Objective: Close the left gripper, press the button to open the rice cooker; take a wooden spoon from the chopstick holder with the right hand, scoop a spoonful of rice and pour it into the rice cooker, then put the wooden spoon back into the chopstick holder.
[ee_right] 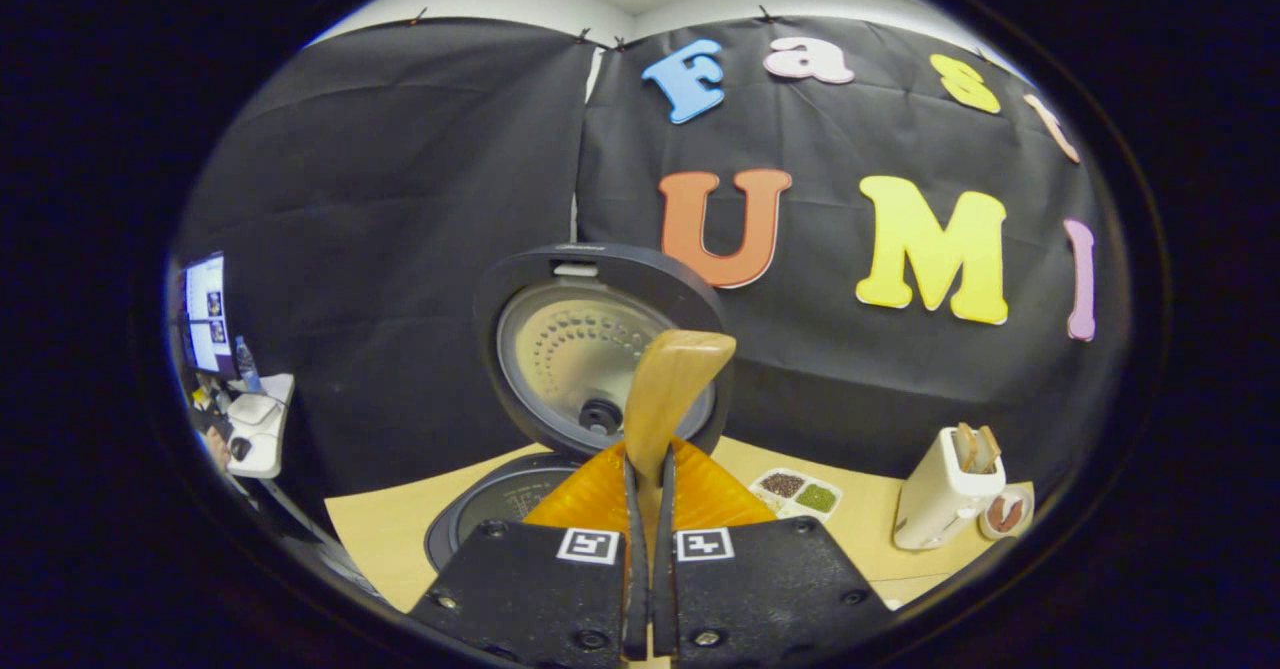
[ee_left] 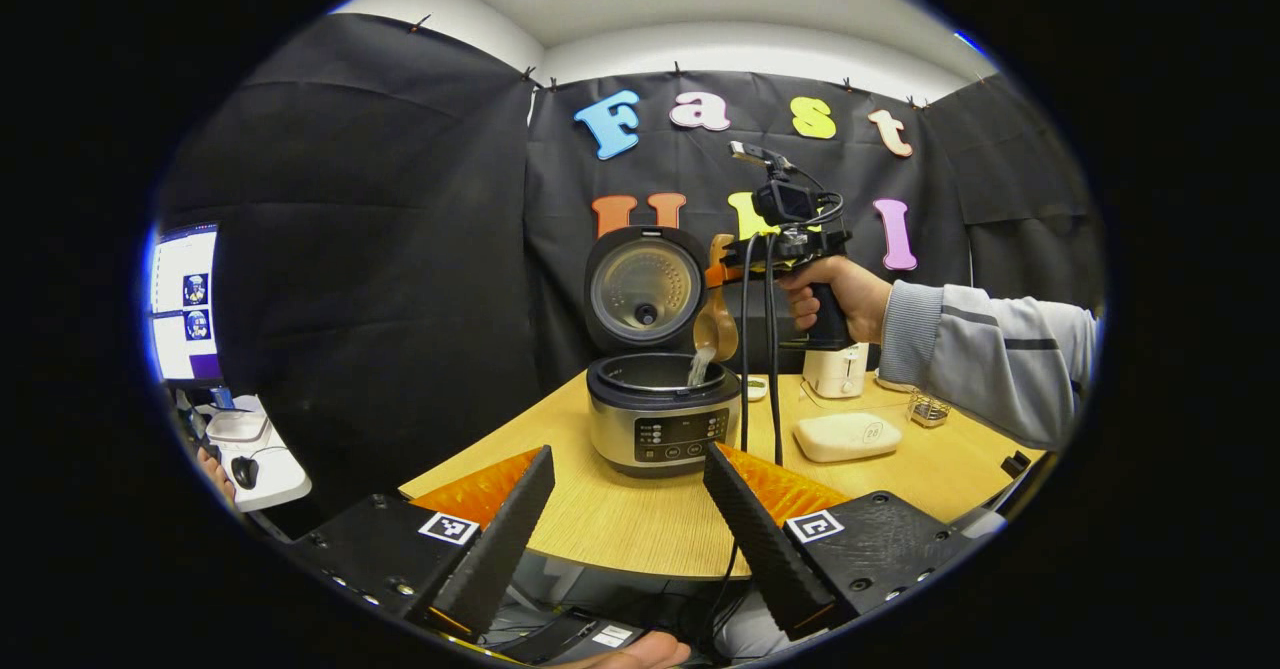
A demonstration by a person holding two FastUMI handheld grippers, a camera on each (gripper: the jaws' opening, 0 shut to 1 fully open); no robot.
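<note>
Wooden spoon [ee_left: 716, 327] above rice cooker [ee_left: 662, 414] on table [ee_left: 620, 519].

Wooden table [ee_left: 620, 519] — rice cooker [ee_left: 662, 411], chopstick holder [ee_left: 836, 369], flat white box [ee_left: 847, 436].

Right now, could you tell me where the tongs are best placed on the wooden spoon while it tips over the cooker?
On the handle, as the right tongs have it now: both fingers press its flat sides, well back from the bowl. The spoon is tipped bowl-down over the cooker, rice pouring out, so a hold from the handle's far end keeps the fingers clear of the open pot.
</note>
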